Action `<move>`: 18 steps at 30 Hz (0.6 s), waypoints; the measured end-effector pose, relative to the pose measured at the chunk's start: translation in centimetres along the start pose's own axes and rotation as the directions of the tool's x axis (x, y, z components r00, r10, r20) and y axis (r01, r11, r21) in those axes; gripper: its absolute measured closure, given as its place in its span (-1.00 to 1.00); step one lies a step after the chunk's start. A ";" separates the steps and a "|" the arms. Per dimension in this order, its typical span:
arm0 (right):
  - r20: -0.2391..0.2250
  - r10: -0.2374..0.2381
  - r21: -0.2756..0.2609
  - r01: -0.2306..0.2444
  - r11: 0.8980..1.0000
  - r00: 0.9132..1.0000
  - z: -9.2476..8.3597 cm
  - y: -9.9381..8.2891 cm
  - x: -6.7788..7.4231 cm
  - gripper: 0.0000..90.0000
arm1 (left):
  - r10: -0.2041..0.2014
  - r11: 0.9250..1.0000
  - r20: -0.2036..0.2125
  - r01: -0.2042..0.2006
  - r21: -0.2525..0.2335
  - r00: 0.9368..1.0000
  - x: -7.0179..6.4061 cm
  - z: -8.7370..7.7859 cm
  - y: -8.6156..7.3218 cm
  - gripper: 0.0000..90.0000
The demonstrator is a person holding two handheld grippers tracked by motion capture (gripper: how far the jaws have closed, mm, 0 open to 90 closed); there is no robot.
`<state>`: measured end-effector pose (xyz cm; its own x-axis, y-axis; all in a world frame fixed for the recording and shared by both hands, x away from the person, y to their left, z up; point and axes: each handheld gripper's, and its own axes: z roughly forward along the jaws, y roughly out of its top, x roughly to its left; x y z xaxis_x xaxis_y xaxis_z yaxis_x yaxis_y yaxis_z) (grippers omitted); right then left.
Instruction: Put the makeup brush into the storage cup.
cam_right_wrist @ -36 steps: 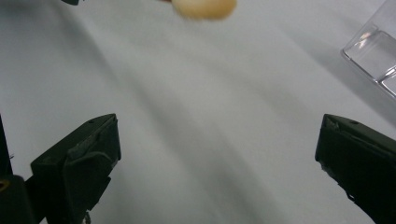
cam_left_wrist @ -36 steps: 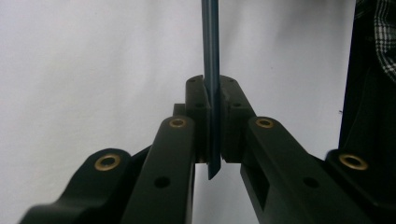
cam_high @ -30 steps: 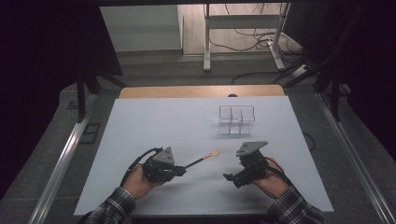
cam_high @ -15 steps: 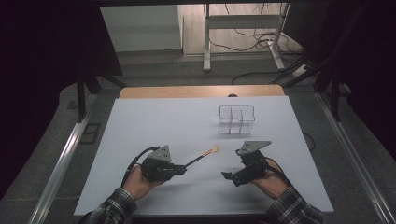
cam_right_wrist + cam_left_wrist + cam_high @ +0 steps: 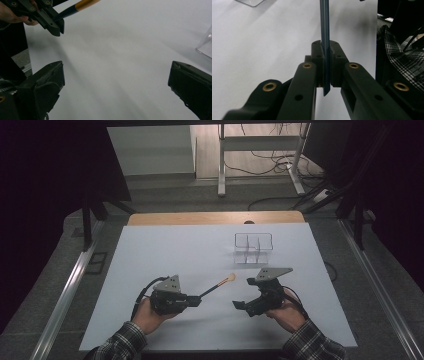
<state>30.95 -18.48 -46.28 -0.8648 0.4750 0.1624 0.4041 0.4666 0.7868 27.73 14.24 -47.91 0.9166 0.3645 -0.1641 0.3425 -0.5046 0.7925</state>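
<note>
White is the table point(image 5: 200, 255), and both hand-held grippers are over its near part. The left gripper point(image 5: 197, 299) has its jaws closed tight on a thin tool point(image 5: 217, 286) with a dark shaft and an orange end. In the left gripper view the dark shaft point(image 5: 325, 37) stands between the two pads point(image 5: 318, 62), pressed from both sides, with a short piece coming out behind them. In the high view the tool points away from the left gripper, up and to the right, and its orange tip lies between the two grippers, just above the table surface or on it; I cannot tell which.

The right gripper point(image 5: 240, 305) is wide open and holds nothing. In the right gripper view its two black jaws are far apart with bare white table between them, and the left gripper point(image 5: 56, 26) with the tool point(image 5: 75, 8) shows at the top left.

A clear plastic organizer point(image 5: 253, 247) with compartments stands farther back on the table, beyond the right gripper and apart from the tool.
</note>
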 end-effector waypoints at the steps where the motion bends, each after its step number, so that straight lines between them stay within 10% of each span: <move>1: -0.006 0.003 -0.004 -0.003 1.000 1.000 0.1 0.1 0.1 -0.98 | 0.001 1.000 0.004 -0.001 -0.005 1.000 0.0 0.0 0.0 0.88; 18: -0.105 0.038 -0.058 -0.044 0.997 0.994 1.0 1.5 1.6 -0.94 | 0.064 0.997 0.038 -0.062 -0.040 0.997 -0.6 0.0 0.2 0.88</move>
<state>30.44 -16.28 -45.37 -0.8754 0.4115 0.2538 0.4240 0.4014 0.8118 27.21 13.96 -47.66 0.9437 0.3016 -0.1357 0.2766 -0.4948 0.8239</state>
